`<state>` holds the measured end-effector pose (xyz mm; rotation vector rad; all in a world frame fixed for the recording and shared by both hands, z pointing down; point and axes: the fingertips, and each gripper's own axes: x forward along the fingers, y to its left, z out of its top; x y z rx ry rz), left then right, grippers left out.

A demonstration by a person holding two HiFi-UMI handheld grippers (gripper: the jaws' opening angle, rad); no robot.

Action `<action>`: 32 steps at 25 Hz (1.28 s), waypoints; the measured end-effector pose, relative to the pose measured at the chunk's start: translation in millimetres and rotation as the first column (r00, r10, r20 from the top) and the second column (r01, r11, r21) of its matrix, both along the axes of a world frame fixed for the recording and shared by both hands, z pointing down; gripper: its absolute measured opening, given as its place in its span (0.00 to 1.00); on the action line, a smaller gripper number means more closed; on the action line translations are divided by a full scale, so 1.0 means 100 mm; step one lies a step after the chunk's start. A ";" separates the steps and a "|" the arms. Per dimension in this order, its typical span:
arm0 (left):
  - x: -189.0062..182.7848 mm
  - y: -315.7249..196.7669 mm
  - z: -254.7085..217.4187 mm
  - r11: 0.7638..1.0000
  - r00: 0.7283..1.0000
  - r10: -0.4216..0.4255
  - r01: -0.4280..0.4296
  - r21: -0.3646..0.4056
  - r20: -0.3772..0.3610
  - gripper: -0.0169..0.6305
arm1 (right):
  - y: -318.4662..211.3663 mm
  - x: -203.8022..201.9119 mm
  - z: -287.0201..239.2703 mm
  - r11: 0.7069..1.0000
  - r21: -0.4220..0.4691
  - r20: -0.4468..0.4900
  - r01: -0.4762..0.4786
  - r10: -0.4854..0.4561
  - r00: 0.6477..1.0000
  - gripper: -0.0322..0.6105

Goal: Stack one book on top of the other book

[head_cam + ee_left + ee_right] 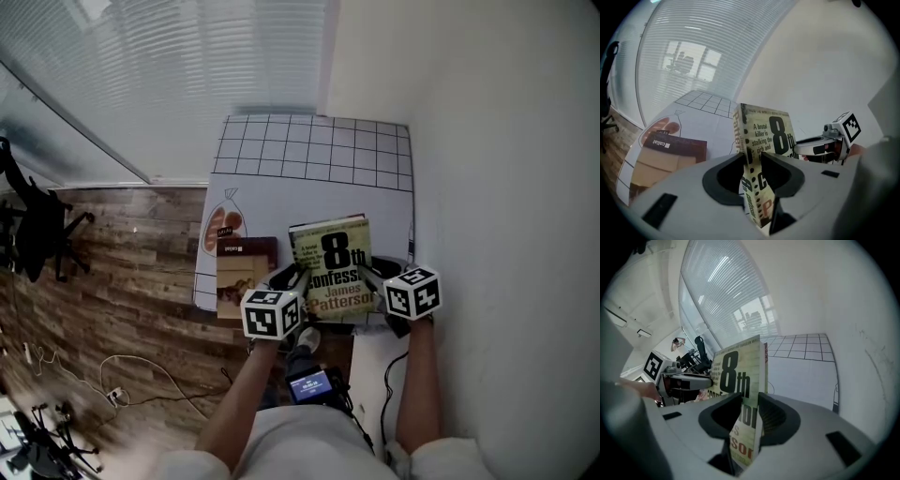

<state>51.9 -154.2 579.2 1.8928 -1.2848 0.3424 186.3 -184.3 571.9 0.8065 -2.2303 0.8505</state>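
Your forearms [246, 398] fill the near edge of the head view, with a small lit screen [309, 384] at your waist between them.

Grip: your left gripper [291, 278] is clamped on the left edge of the paperback [330, 267], at the spine. Your right gripper [372, 272] is clamped on its right edge. Both gripper views show the jaws narrow, pads pressed on the book's two faces. Whether the book's underside touches the counter [309, 202] cannot be told.

Writing, paperback: the cover faces up toward you and reads "8th confession", "James Patterson". The left gripper view adds "A brutal killer is stalking the rich and", and the spine starts with "Patte".

Second item: brown book [246, 277], flat on the counter just left of the paperback, with your left gripper between the two. Its dark band carries a short white word, too small to read with certainty.

Surroundings: a printed bread-bag outline [223, 228] sits on the counter sheet, touching the brown book's far edge. A black grid [319, 150] covers the far part of the counter. A white wall [487, 141] runs along the right, with window blinds [169, 75] far left. On the left, an office chair [37, 225] stands on the wood floor [112, 281].
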 end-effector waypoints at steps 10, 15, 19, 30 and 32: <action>-0.10 0.08 -0.13 1.000 0.999 0.020 -0.020 -0.002 0.033 0.22 | 0.13 -0.08 -0.11 1.000 0.005 0.017 0.010 -0.010 1.000 0.22; -0.17 0.18 -0.19 1.000 0.999 0.019 -0.019 -0.004 0.034 0.22 | 0.24 -0.15 -0.17 1.000 0.007 0.015 0.028 -0.028 0.999 0.22; -0.29 0.28 -0.25 1.000 0.999 0.016 -0.016 0.000 0.032 0.22 | 0.32 -0.27 -0.24 0.999 0.016 0.006 0.048 -0.048 0.999 0.22; -0.72 0.65 -0.33 0.998 0.998 0.056 -0.056 -0.042 0.007 0.22 | 0.73 -0.70 -0.36 0.999 0.015 -0.011 0.046 -0.046 0.999 0.21; -0.78 0.70 -0.35 0.996 0.998 0.069 -0.069 -0.049 -0.009 0.22 | 0.80 -0.75 -0.41 0.999 0.014 -0.018 0.037 -0.037 0.999 0.21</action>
